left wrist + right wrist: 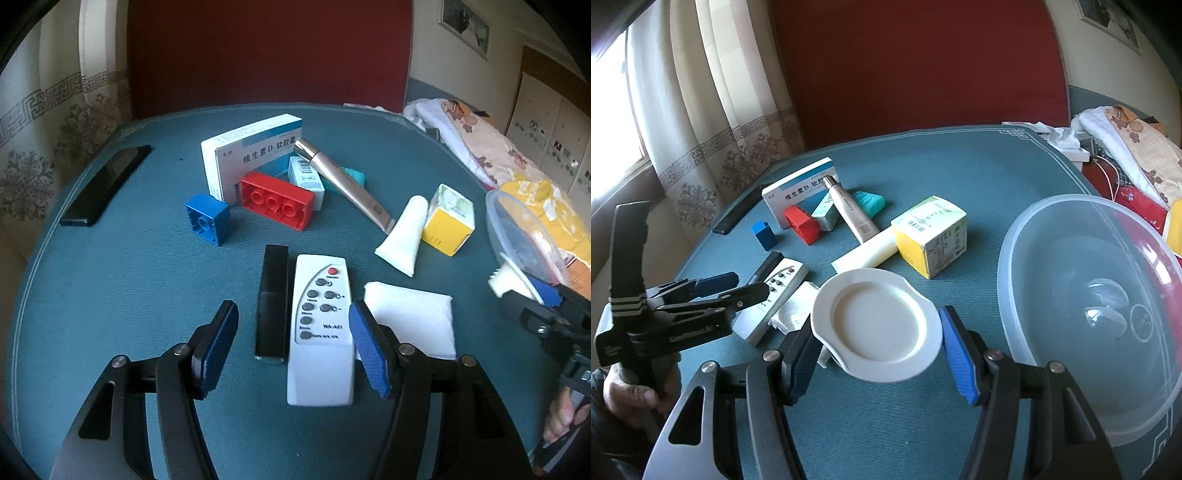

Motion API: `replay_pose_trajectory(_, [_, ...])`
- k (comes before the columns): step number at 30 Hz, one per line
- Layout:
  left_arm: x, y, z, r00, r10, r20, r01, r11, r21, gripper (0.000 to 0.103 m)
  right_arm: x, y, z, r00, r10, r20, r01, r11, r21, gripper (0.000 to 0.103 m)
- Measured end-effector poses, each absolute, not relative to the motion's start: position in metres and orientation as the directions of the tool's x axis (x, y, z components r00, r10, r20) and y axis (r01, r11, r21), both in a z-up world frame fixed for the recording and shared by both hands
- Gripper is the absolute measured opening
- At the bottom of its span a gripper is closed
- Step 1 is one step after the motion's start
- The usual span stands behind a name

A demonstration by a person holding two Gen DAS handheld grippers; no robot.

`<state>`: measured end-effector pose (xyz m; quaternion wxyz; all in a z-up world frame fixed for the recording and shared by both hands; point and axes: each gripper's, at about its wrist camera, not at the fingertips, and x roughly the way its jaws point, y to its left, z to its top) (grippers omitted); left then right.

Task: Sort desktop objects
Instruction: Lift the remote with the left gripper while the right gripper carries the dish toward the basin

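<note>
My left gripper (293, 314) is open just above a white remote (320, 332) and a black bar (272, 301) on the teal table; it also shows in the right wrist view (735, 286). My right gripper (877, 325) is open around a small white plate (877, 326); whether the plate is touched I cannot tell. A clear plastic bowl (1100, 310) sits to the right. Farther back lie a red brick (277, 199), a blue brick (207, 222), a white medicine box (251, 151), a gold tube (343, 181), a white tube (404, 234) and a yellow box (448, 219).
A black phone (105, 184) lies at the table's left edge. A white packet (413, 317) lies right of the remote. Bedding and clothes (1126, 147) pile up beyond the right edge. Curtains hang at left, a red chair back (916, 66) stands behind.
</note>
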<state>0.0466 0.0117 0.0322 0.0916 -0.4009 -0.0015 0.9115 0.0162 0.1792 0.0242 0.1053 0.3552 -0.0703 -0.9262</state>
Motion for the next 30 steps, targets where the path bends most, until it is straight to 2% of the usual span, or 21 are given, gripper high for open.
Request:
replay_pose_trajectory(16, [0.053, 0.036, 0.028, -0.629, 0.26, -0.733, -0.279, -0.955, -0.1, 0.066, 0.014, 0.18, 0.02, -0.717, -0.242, -0.653, 0.136, -0.968, 0.21, 0.066])
replay_pose_trajectory(19, [0.055, 0.04, 0.027, -0.635, 0.246, -0.733, -0.287, -0.955, -0.072, 0.066, 0.014, 0.181, 0.02, -0.718, -0.241, -0.653, 0.134, -0.968, 0.21, 0.066])
replay_pose_trajectory(24, [0.05, 0.032, 0.023, -0.634, 0.236, -0.736, -0.274, -0.959, -0.072, 0.066, 0.014, 0.182, 0.02, -0.718, -0.24, -0.653, 0.131, -0.968, 0.212, 0.066])
replay_pose_trajectory(28, [0.041, 0.01, 0.016, -0.598, 0.29, -0.748, -0.233, -0.955, -0.184, 0.067, 0.014, 0.183, 0.021, -0.719, -0.238, -0.652, 0.128, -0.969, 0.212, 0.066])
replay_pose_trajectory(30, [0.04, 0.01, 0.016, -0.609, 0.245, -0.754, -0.215, -0.966, -0.14, 0.067, 0.014, 0.183, 0.021, -0.72, -0.238, -0.652, 0.129, -0.969, 0.211, 0.066])
